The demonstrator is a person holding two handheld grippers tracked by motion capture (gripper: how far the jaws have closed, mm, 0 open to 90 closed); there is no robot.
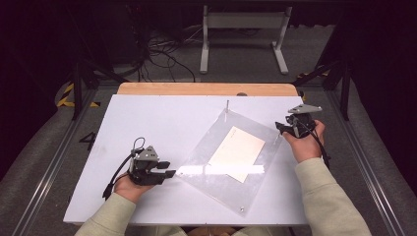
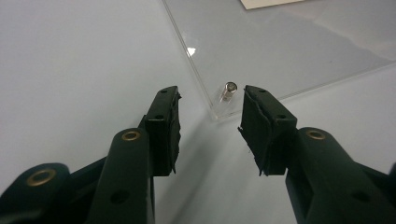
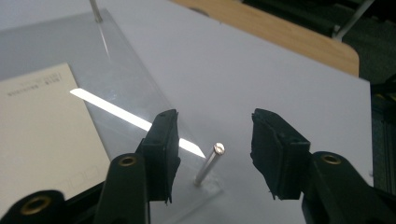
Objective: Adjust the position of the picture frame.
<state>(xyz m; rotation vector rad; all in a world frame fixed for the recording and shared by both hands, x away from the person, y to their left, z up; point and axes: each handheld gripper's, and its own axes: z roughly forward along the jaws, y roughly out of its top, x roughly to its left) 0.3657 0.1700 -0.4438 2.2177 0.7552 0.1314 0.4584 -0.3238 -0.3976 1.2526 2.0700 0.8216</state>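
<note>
Two cream sleeves enter the high view from the bottom edge, cut off at the forearm. Just beyond them the left gripper (image 1: 169, 168) rests low on the white table top (image 1: 147, 118), its black jaws pointing right at the near-left corner of the clear square acrylic plate (image 1: 196, 162). Its own camera shows the jaws partly open with nothing between the pads, and just ahead of the tips a short silver metal pin (image 2: 228, 90) stands in that corner of the plate; from above, this pin cannot be made out at all.

On the plate lies a cream rectangular paper card (image 1: 237, 152), under or over the acrylic I cannot tell. A bright strip of glare crosses its near edge and hides part of it. Faint print along the card's top edge shows in the right gripper view but is too small to read.

Farther off, the right gripper (image 1: 281, 129) is held at the plate's right corner. Its jaws stand partly open, empty, and a tall slim silver peg (image 3: 208, 164) rises between them without touching either pad. From above, the hand and gripper cover this peg.

At the far corner another thin metal peg (image 1: 227, 104) stands upright, clear from above and cut off at the top edge of the right gripper view. A fourth small pin (image 1: 241, 209) sits at the nearest corner.

Beyond the white top, a wooden table edge (image 1: 206, 89) shows, then dark floor with tangled cables (image 1: 162, 54).
</note>
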